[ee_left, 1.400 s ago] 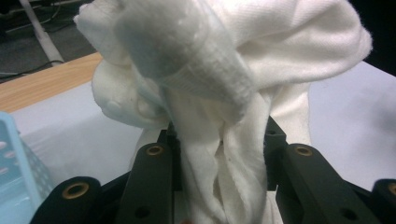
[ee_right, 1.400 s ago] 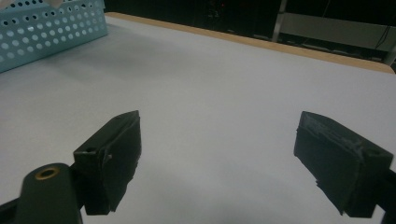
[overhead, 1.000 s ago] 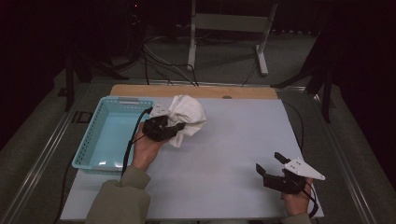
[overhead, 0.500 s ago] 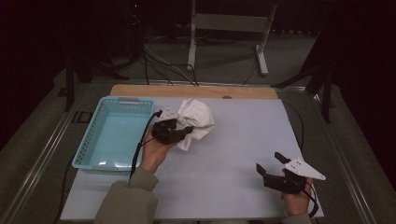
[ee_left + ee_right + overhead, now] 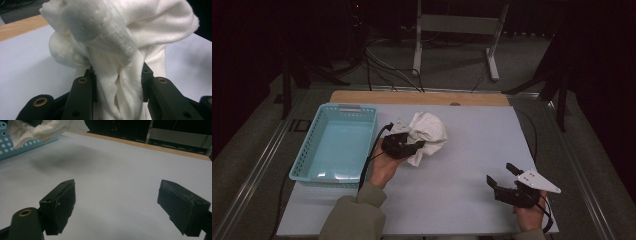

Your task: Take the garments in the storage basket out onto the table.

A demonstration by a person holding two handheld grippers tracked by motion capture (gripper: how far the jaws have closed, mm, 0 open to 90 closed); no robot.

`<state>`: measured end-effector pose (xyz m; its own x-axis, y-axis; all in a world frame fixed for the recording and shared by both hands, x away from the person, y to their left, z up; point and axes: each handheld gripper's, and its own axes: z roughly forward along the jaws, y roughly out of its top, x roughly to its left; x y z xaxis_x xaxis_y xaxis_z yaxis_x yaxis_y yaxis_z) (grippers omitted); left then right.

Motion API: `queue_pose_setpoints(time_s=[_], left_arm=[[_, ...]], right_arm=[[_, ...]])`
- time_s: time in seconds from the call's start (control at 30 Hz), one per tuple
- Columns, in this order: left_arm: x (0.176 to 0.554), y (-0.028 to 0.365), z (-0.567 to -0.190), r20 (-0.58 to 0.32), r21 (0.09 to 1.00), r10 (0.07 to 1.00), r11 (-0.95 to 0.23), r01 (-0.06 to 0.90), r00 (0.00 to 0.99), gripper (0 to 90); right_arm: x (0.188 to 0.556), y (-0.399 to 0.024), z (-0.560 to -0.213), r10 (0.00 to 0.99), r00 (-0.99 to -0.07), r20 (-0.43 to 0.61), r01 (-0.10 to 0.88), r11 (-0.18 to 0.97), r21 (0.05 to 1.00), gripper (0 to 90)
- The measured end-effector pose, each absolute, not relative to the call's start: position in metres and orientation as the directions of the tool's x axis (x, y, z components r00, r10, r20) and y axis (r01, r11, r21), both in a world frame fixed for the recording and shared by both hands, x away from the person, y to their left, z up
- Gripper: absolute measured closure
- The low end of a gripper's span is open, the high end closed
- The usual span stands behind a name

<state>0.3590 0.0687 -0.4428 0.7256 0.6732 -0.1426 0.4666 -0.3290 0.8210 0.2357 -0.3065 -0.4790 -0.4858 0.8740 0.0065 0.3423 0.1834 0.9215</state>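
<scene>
Bunching into crumpled folds, the white cloth (image 5: 424,136) fills the left claw (image 5: 416,145) (right claw (image 5: 504,174) wide).

A dim room around a pale table

The table (image 5: 472,165) has a pale grey-blue top with a wooden strip (image 5: 422,98) along its far edge, and light falls mostly on this top. Beyond it lies a grey floor (image 5: 452,70) crossed by dark cables (image 5: 387,70), with a white metal stand (image 5: 457,30) on two feet behind. Dark stand legs (image 5: 287,80) rise at the left and more at the right (image 5: 562,90). The back of the room is nearly black. Metal rails (image 5: 257,170) run alongside the table.
</scene>
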Motion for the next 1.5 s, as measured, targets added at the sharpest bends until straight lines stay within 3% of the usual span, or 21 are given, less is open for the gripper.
queue_pose_setpoints(time_s=[1.2,1.5], left_arm=[[0.356,0.028,-0.483,-0.157,0.77,0.634,-0.401,0.496,0.757,65.7],[0.355,0.023,-0.496,-0.16,0.739,0.638,-0.429,0.52,0.753,58.4]], right_arm=[[0.236,-0.306,-0.479,0.873,-0.488,0.005,0.34,0.185,0.922,15.1],[0.236,-0.307,-0.479,0.873,-0.487,0.005,0.339,0.184,0.923,15.1]])
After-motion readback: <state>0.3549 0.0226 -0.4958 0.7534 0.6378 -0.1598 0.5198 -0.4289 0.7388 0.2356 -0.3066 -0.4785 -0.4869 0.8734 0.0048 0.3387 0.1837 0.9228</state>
